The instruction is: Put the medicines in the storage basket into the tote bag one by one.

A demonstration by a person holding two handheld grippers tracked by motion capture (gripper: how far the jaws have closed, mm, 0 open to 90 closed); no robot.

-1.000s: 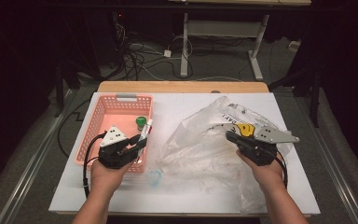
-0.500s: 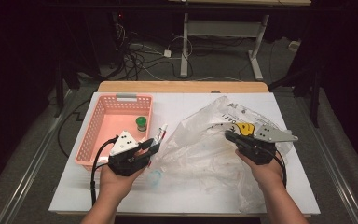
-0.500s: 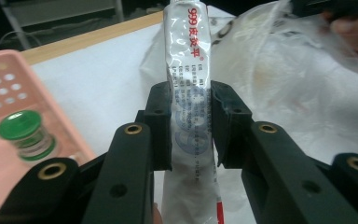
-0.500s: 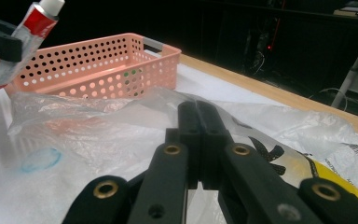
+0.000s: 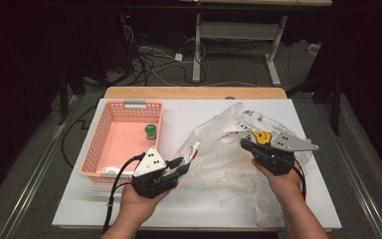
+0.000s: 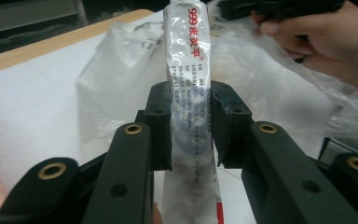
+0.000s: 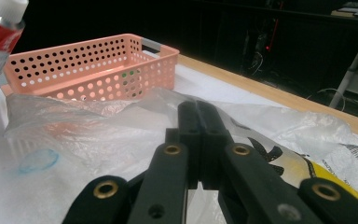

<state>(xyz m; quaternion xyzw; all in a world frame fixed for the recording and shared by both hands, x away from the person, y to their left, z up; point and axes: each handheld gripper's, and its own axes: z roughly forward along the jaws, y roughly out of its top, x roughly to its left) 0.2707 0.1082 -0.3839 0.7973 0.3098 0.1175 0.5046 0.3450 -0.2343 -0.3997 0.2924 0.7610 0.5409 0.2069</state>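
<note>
Risk assessment at this stage: the left gripper pinches a white tube across its flat body, both pads pressed against its sides, with the red-and-white cap end projecting toward the clear plastic bag. The right gripper has its jaws pressed together on a fold of the bag, near the yellow print. The pink basket sits well to the left, with a green-capped item inside. Likely faults: the soft tube may buckle or slide between the pads, since the grip sits low on the tube. The thin film may slip from the right gripper, collapsing the bag.
</note>
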